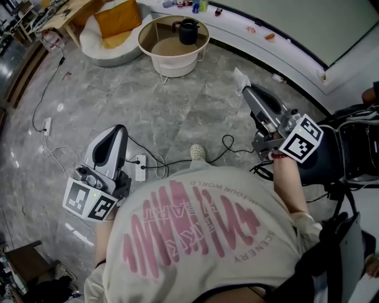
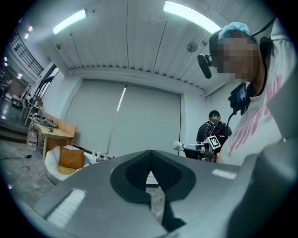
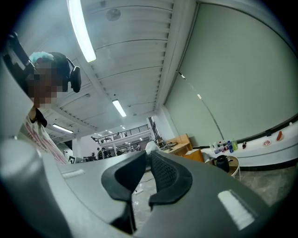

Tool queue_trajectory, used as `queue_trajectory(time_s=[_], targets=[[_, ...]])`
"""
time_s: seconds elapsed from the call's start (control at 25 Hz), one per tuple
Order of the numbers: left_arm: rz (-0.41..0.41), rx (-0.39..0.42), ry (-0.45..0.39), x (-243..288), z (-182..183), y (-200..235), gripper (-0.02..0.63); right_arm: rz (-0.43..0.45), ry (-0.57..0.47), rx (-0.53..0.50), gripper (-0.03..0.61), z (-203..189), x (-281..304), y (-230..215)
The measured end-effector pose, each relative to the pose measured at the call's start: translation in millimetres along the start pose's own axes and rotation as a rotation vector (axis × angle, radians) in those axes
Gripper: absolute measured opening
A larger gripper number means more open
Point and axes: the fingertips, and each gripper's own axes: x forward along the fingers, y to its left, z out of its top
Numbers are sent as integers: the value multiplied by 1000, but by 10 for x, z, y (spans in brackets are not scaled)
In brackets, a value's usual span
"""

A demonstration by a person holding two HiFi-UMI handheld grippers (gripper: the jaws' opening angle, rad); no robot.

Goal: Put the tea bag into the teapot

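Observation:
A black teapot (image 1: 188,31) stands on a small round table (image 1: 153,26) across the floor from me; in the right gripper view the teapot (image 3: 222,163) shows far off at the right. My right gripper (image 1: 246,89) is held up and pointed toward it, shut on a white tea bag (image 1: 240,79) that pokes out past the tips (image 3: 150,146). My left gripper (image 1: 120,128) is held low at my left side, shut with nothing in it, its jaws (image 2: 150,151) closed together. From the left gripper view the tea bag (image 2: 177,145) is seen off to the right.
A white armchair with an orange cushion (image 1: 115,23) sits left of the round table. A power strip (image 1: 140,167) and cables lie on the marble floor by my feet. A white curved ledge (image 1: 260,41) carries bottles (image 1: 196,6). Another person (image 2: 213,129) stands in the background.

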Motion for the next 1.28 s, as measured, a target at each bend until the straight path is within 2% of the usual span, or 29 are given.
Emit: queue_trajectory(time_s=[0.2,0.44,0.68,0.8,0.92,1.16,1.28], targets=[[-5,-10,21,408,18,247,17,14,-12,10,40,185,271,-412],[46,35,-28,964,287,636,15,24,-6,48,40,336,590,-1098],[100,25,-54,1509,387,971,15,37,14,-2,40,668,898,-1641],[96,38,-59,1779,367,1032,15,35,22,-7,40,715,987,-1978],[101,33,-64,1973,305,1087,15,48,12,30,40,713,1091,-2236],[128,-16,-24,2216,43,1190,15,82,43,49,40,611,1312,-2492],[126,-43,-30,2350,30,1263,15,74,38,44,40,631,1362,-2597]])
